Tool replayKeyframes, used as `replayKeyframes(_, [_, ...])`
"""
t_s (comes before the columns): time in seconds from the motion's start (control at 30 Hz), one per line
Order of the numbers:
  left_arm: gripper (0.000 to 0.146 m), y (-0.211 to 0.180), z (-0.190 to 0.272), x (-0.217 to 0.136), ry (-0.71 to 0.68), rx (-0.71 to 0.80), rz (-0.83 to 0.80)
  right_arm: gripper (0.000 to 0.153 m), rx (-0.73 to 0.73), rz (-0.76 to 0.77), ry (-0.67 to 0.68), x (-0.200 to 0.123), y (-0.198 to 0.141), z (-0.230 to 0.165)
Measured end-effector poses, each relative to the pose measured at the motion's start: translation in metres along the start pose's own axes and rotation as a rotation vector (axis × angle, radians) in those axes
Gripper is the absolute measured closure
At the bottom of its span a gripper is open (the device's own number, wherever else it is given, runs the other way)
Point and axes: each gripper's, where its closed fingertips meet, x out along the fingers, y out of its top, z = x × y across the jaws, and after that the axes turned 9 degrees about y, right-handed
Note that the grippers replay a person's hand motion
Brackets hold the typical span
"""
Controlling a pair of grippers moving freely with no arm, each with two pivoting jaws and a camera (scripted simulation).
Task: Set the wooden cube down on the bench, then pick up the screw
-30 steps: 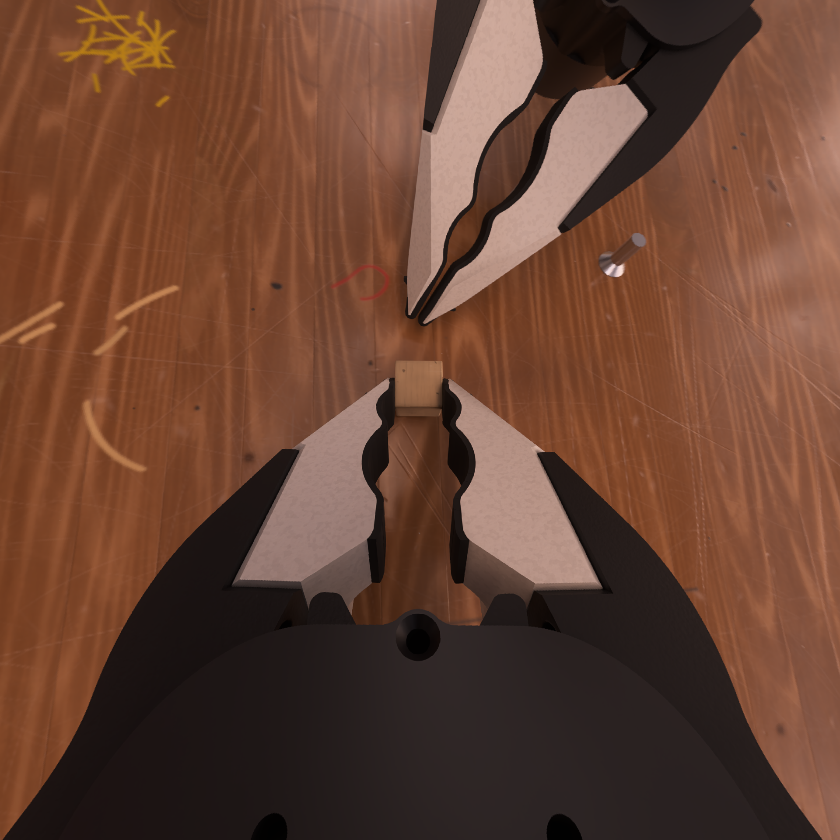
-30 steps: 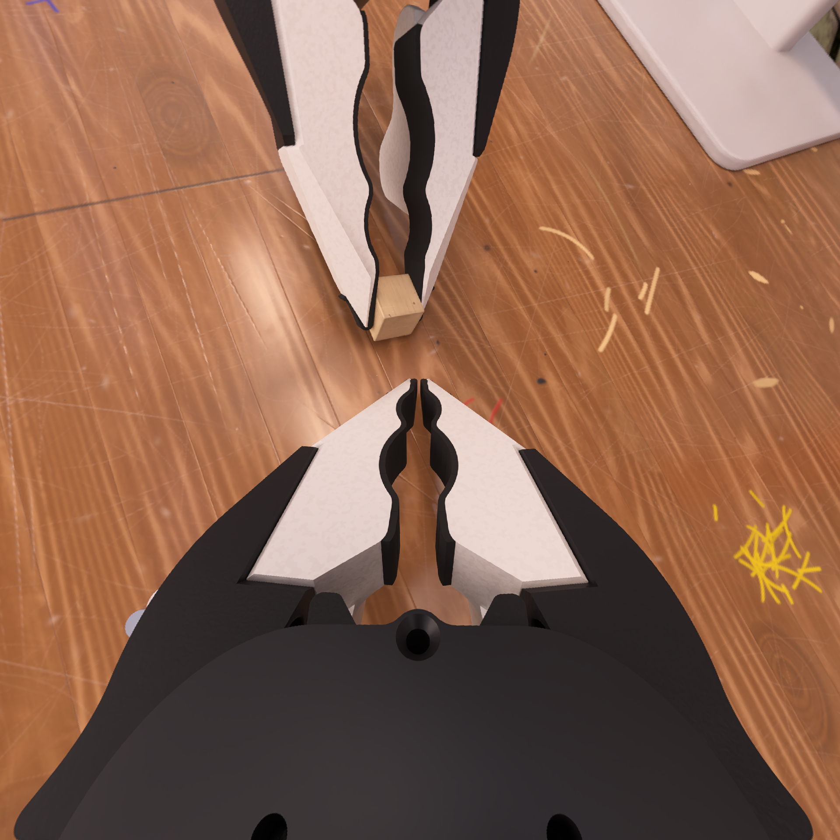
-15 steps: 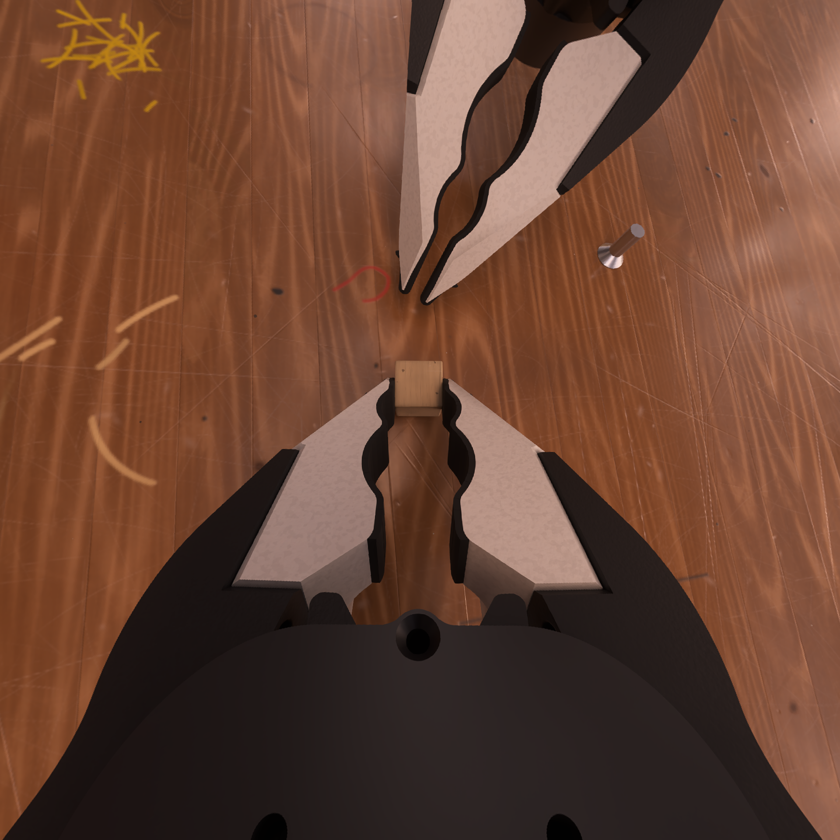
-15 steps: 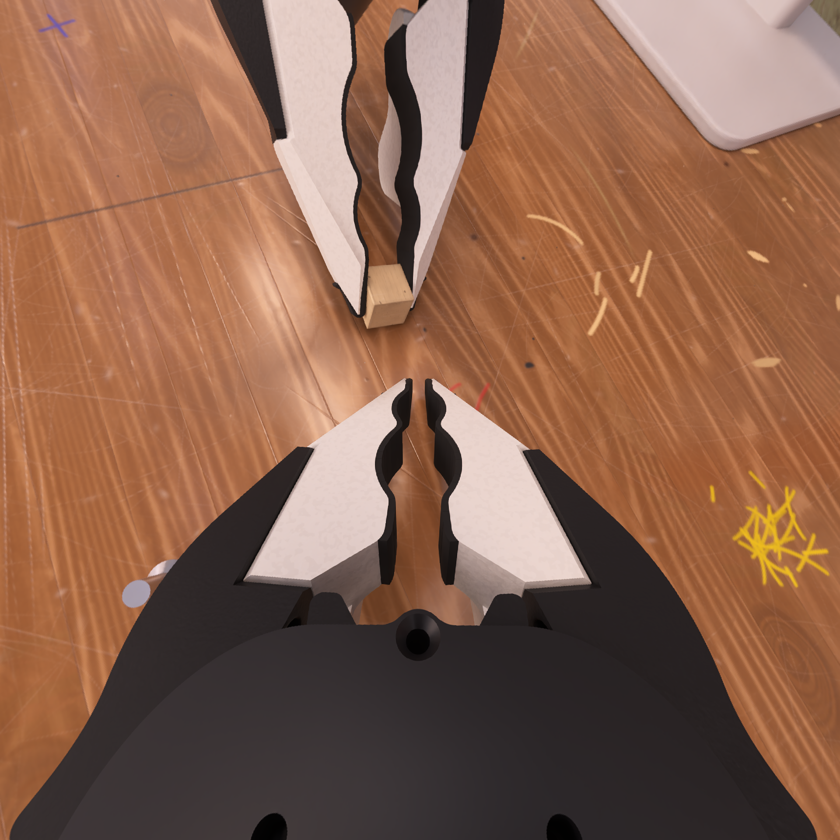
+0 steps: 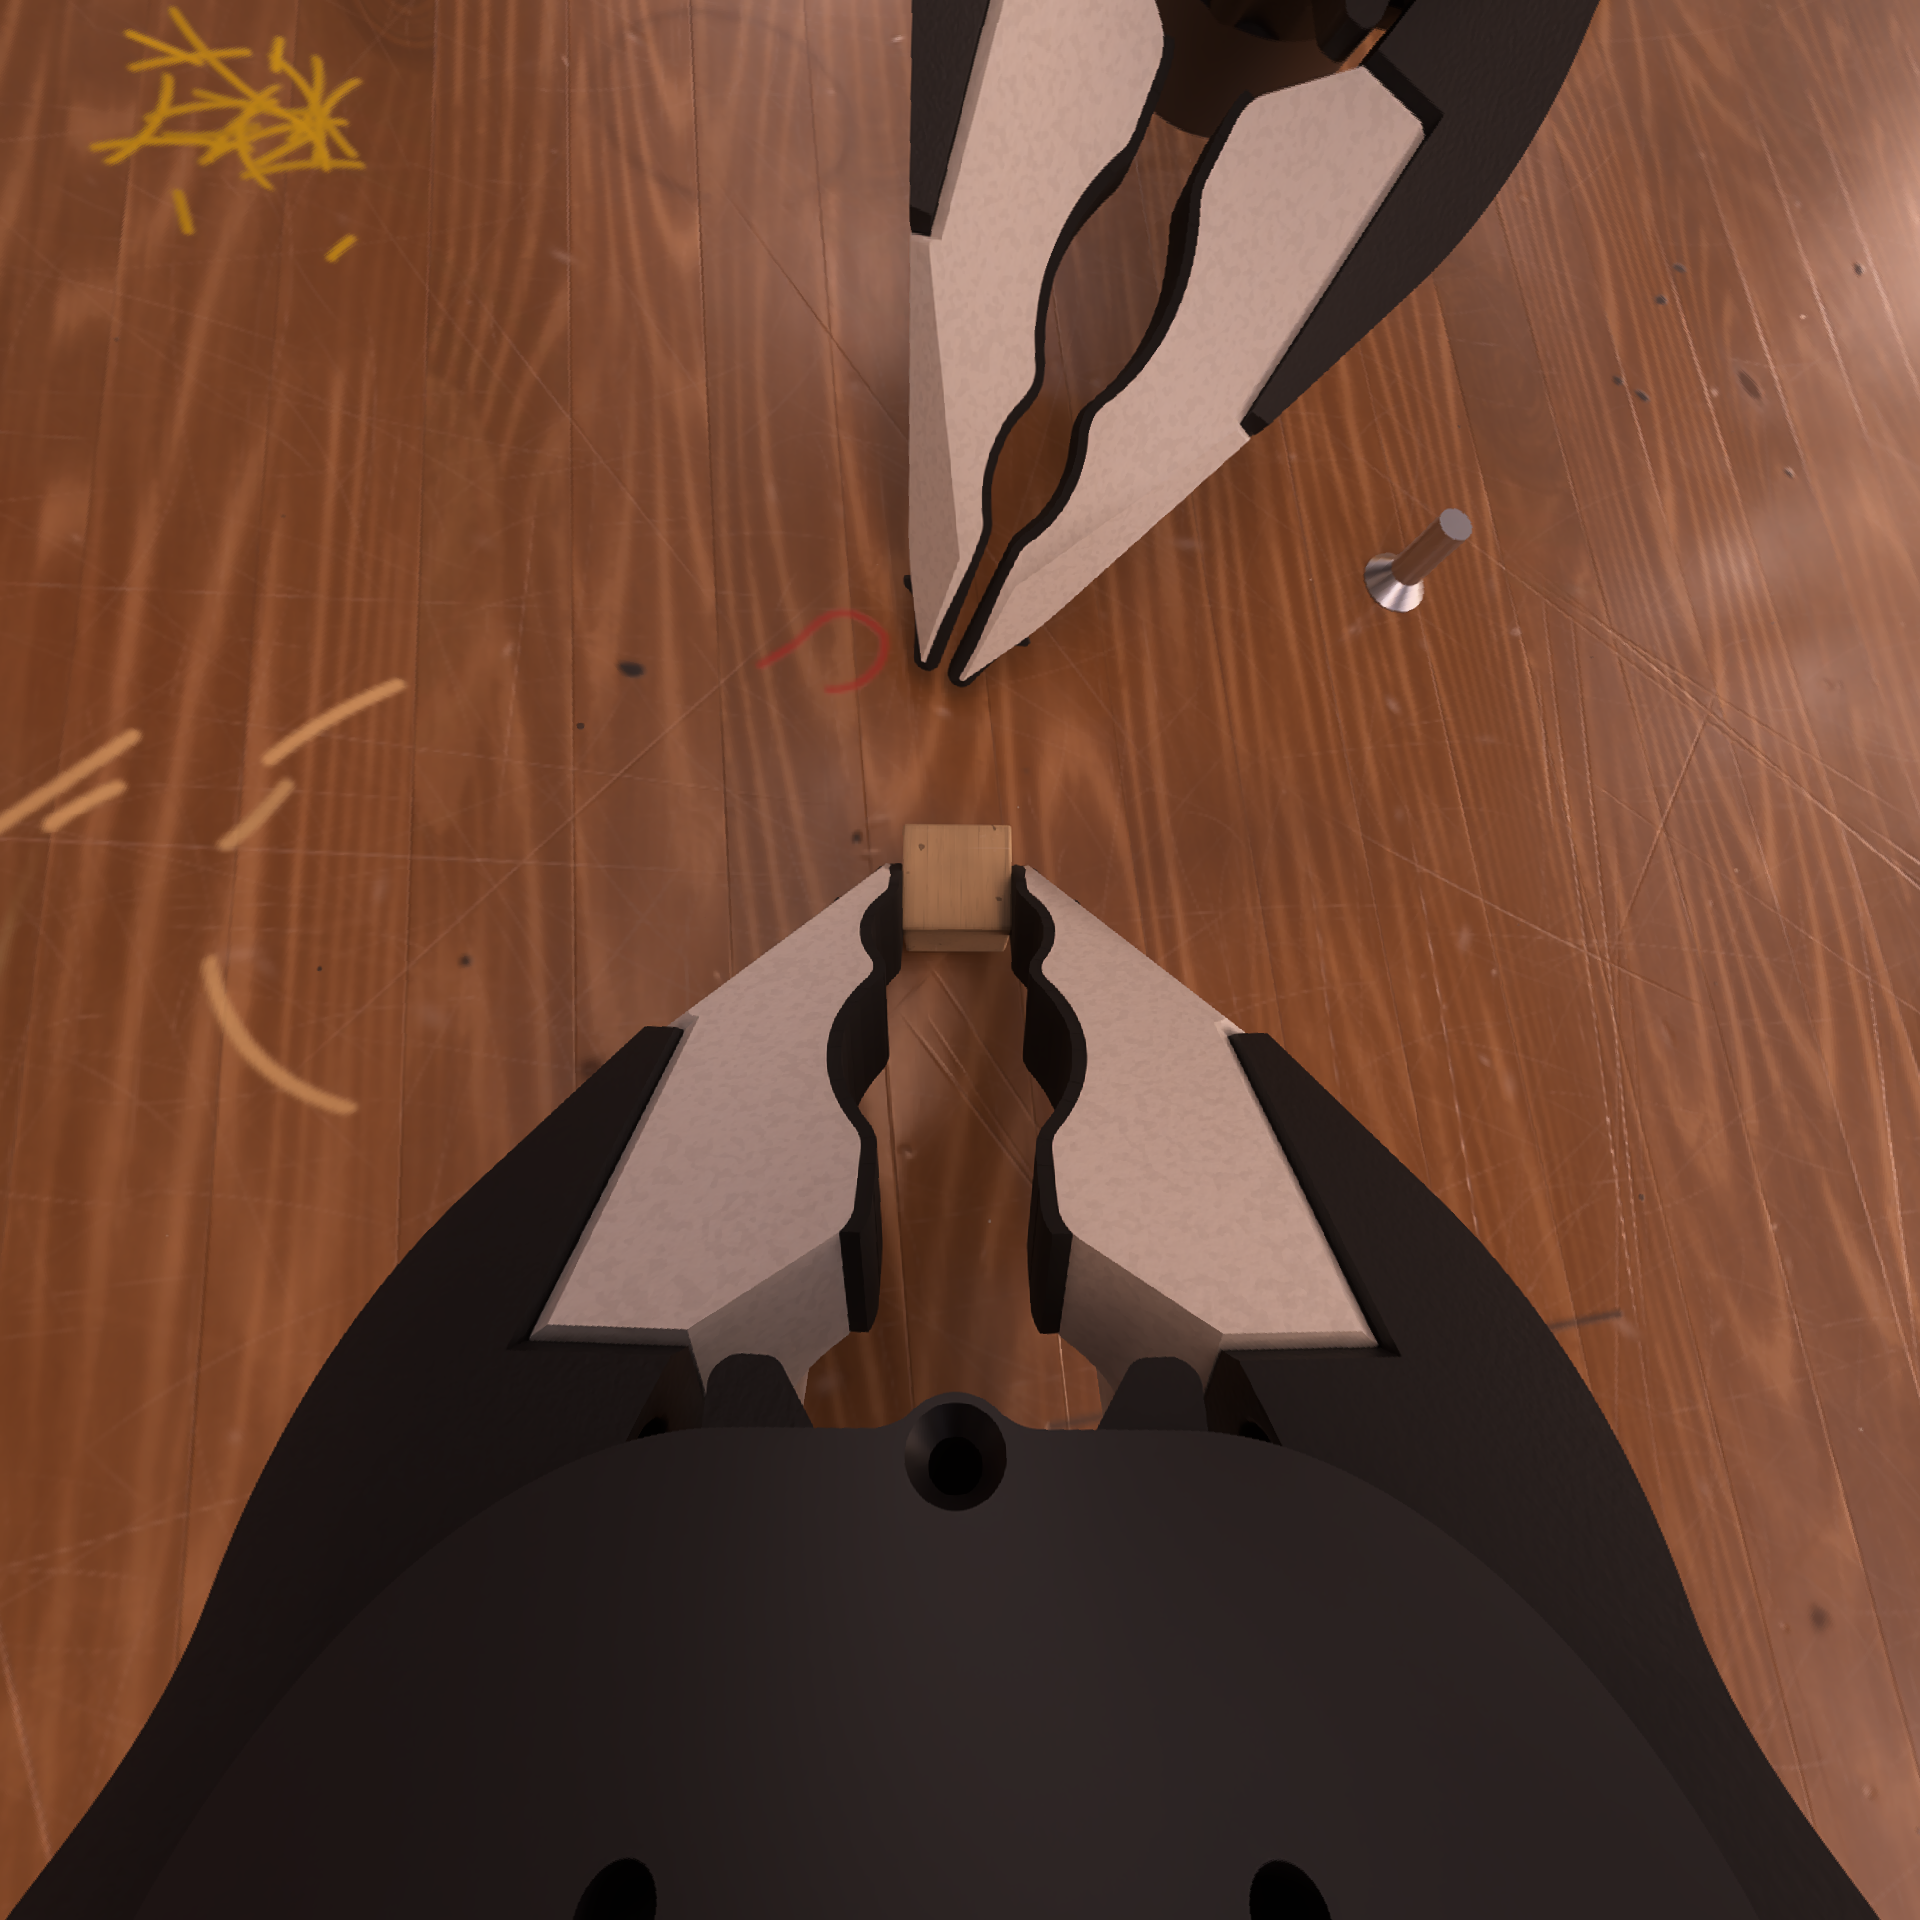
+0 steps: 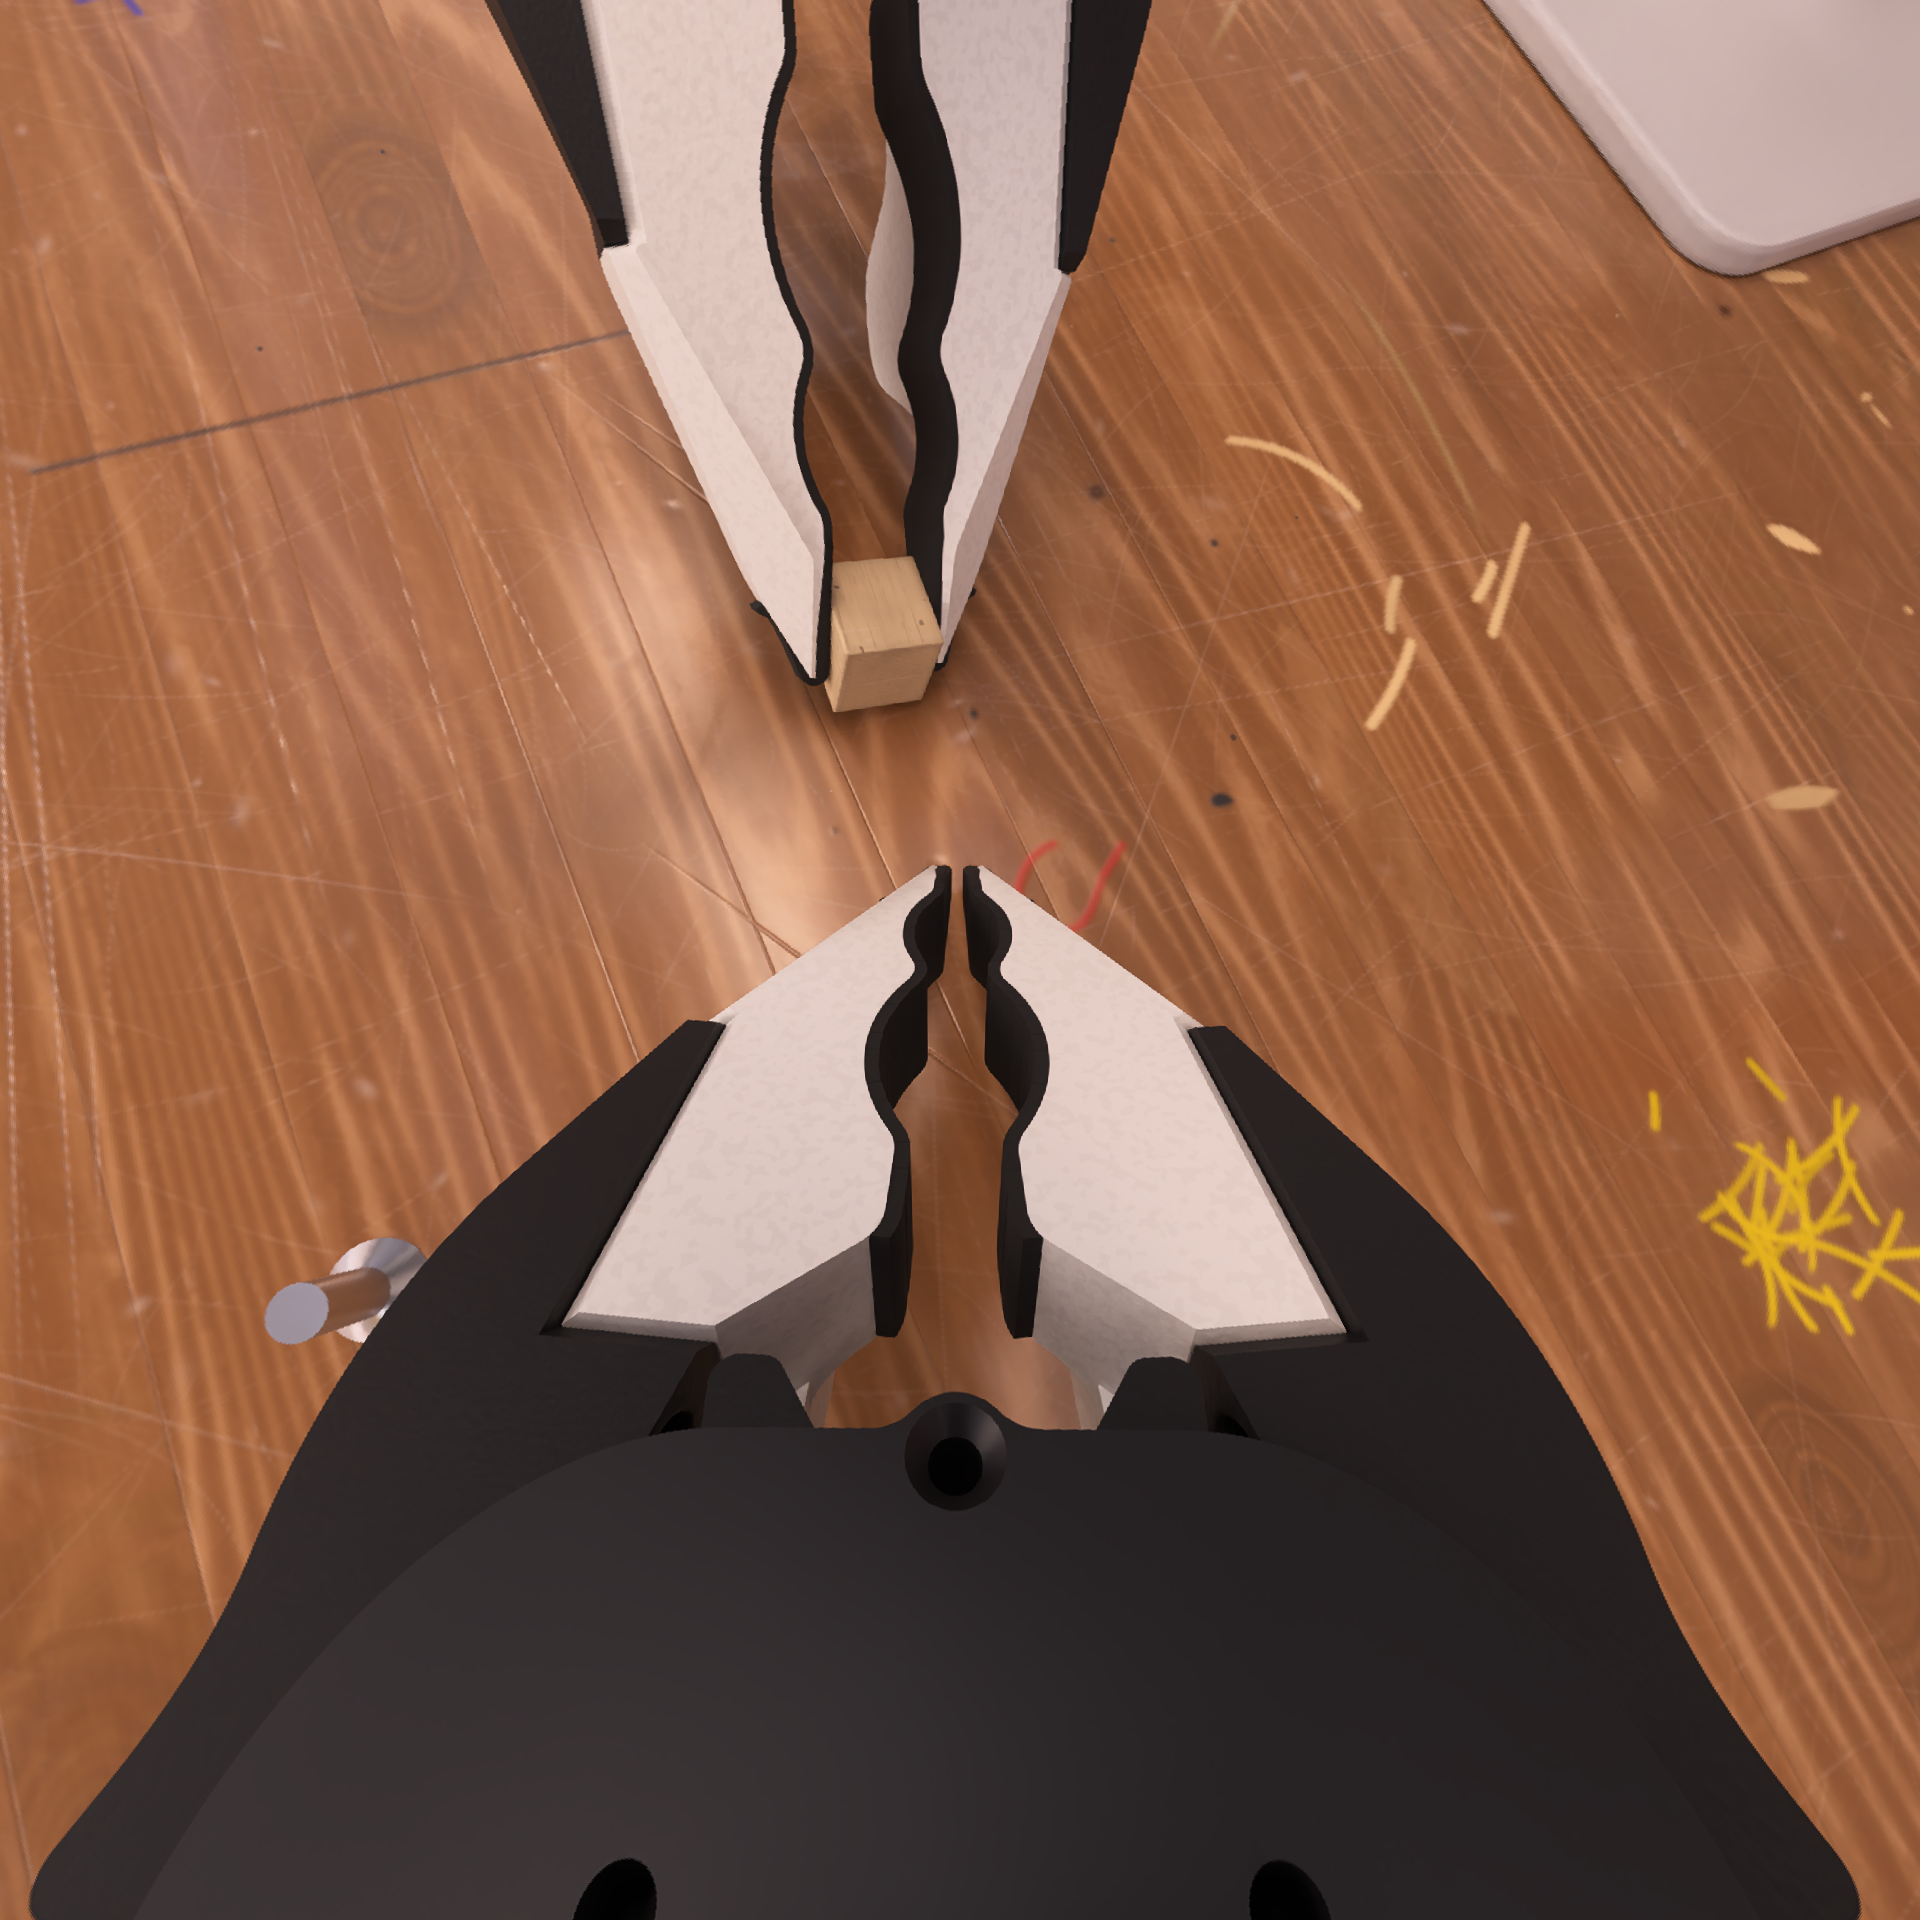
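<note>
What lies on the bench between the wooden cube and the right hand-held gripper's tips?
Bare wood. In the left wrist view only bench separates the wooden cube from the right hand-held gripper; a red squiggle lies beside it.

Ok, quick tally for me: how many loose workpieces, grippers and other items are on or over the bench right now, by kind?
Wooden cube: 1, between the left gripper fingertips
Screw: 1, lying on the bench
Grippers: 2, the left gripper and the right gripper
White base: 1, at the bench's far corner
Total: 5
</note>
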Motion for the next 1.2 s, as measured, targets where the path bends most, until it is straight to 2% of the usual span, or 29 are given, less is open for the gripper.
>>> replayKeyframes(0.7, [0.126,0.0042,-0.004,0.0034,0.028,0.043,0.008,0.153,-0.018,0.006,0.007,0.0007,0.0015,-0.0013])
replayKeyframes(1.2, [0.126,0.0037,-0.003,0.0033,-0.104,0.142,0.001,0.153,-0.026,0.009,0.023,0.0009,0.0015,-0.0012])
